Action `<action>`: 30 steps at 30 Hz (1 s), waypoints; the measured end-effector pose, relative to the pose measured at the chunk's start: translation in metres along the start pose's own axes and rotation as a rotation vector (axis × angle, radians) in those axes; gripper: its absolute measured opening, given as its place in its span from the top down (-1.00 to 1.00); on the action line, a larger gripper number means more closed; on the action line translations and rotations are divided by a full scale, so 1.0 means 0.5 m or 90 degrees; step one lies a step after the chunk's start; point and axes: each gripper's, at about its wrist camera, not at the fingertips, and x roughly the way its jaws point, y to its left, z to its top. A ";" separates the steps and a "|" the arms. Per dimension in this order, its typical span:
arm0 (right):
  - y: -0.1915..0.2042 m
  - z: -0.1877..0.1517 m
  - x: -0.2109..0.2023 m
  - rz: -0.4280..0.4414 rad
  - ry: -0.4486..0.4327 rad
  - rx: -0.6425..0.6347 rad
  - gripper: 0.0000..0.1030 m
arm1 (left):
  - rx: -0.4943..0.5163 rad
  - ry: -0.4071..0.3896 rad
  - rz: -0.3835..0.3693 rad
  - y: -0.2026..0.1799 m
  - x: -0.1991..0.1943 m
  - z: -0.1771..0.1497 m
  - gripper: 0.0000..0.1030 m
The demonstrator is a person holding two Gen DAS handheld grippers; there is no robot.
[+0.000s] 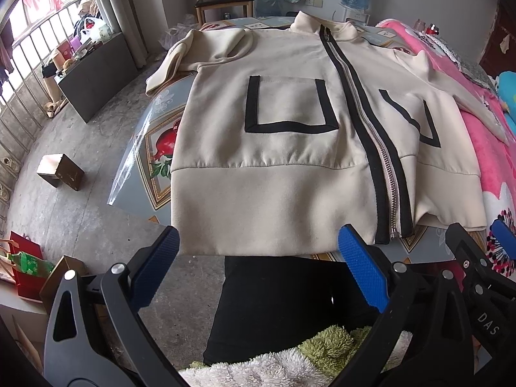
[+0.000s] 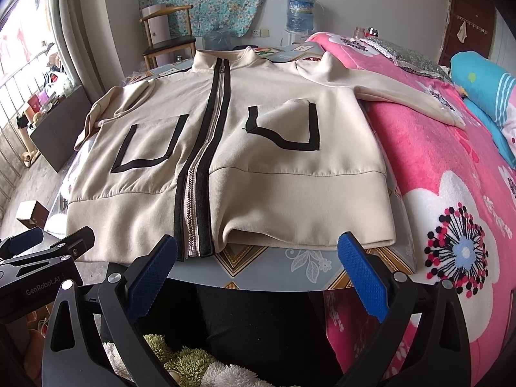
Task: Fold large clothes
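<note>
**Jacket spread flat, both tongs empty**

The cream zip jacket (image 1: 290, 167) lies face up across the worktop (image 1: 161, 174), filling the centre of both frames, collar toward the top. The left tongs (image 1: 258, 242) and right tongs (image 2: 258, 245) gape wide at the bottom edge, just before the hem, gripping nothing. One sleeve (image 2: 403, 96) drapes onto the pink bed (image 2: 435, 167) at right.
</note>
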 end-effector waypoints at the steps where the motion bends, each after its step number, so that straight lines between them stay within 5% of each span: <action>1: 0.000 0.000 0.000 0.000 -0.001 0.000 -0.89 | 0.000 0.000 0.000 0.000 0.000 0.000 -0.85; 30: 0.010 0.070 0.004 -0.014 -0.037 0.013 -0.89 | -0.005 0.000 0.019 0.023 0.019 0.060 -0.85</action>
